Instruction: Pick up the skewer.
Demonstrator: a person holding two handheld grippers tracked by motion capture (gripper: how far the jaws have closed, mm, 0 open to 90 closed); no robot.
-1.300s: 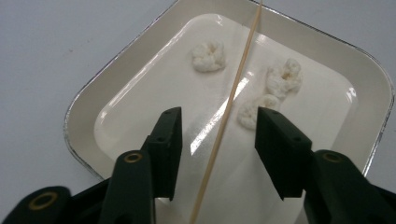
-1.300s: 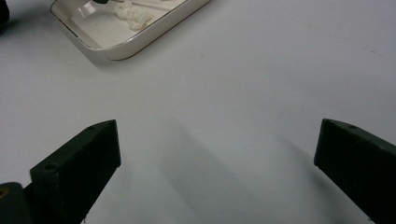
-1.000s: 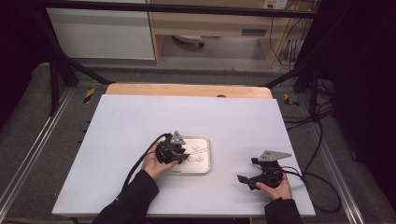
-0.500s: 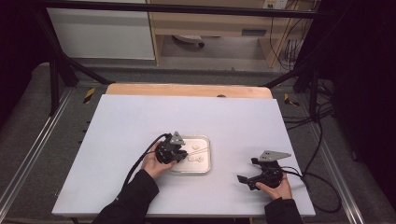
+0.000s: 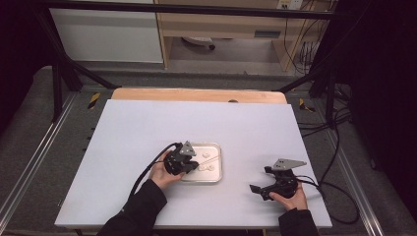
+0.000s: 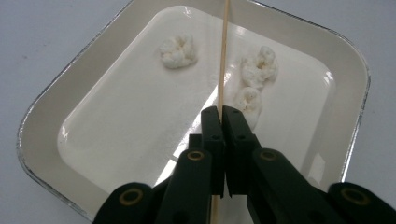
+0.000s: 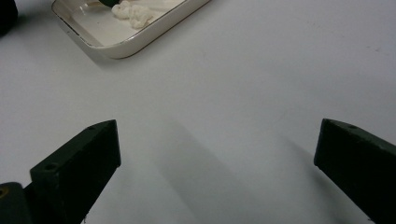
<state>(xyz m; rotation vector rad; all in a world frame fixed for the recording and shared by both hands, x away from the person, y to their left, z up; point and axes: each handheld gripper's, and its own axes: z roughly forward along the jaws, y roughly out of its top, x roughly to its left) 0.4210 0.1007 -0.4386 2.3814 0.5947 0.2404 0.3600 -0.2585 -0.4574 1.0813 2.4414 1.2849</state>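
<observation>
Left gripper [image 6: 223, 112] clenched on skewer [image 6: 223, 56] over tray [image 6: 56, 112] | right gripper [image 7: 217, 140] released, near tabletop's front edge

The left gripper [image 6: 223, 114] now has its jaws drawn together, having just been closing, and they pinch the thin wooden skewer [image 6: 223, 56] between their pads. The stick runs straight ahead from the jaw tips over the white tray [image 6: 322, 60], passing between the dough lumps [image 6: 254, 70] that lie beyond the tips.
</observation>
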